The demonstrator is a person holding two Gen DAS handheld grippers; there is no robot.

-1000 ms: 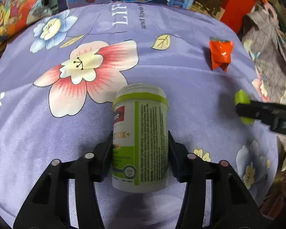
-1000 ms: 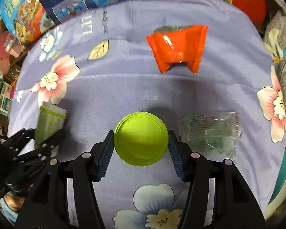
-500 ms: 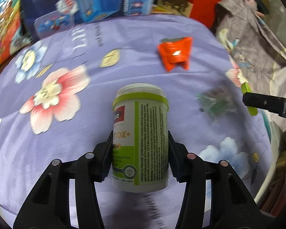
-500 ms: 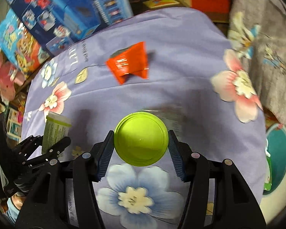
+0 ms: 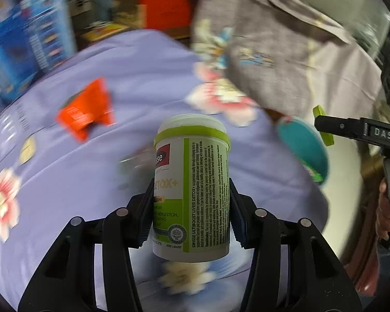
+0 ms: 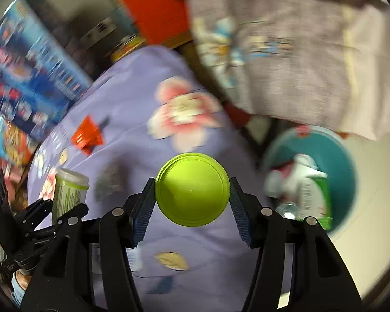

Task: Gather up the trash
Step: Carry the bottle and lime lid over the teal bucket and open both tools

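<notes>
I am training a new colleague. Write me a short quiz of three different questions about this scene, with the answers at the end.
1. True or false: the left gripper is shut on the supplement bottle.
2. What does the right gripper hold?
A. an orange wrapper
B. a green lid
C. a clear bag
3. Fill the gap: the teal bin stands beside the table and already holds ____ .

Key:
1. True; its pads press both sides of the bottle.
2. B, the green lid; the orange wrapper lies on the purple floral tablecloth.
3. Some trash, among it a white and green package.
</notes>
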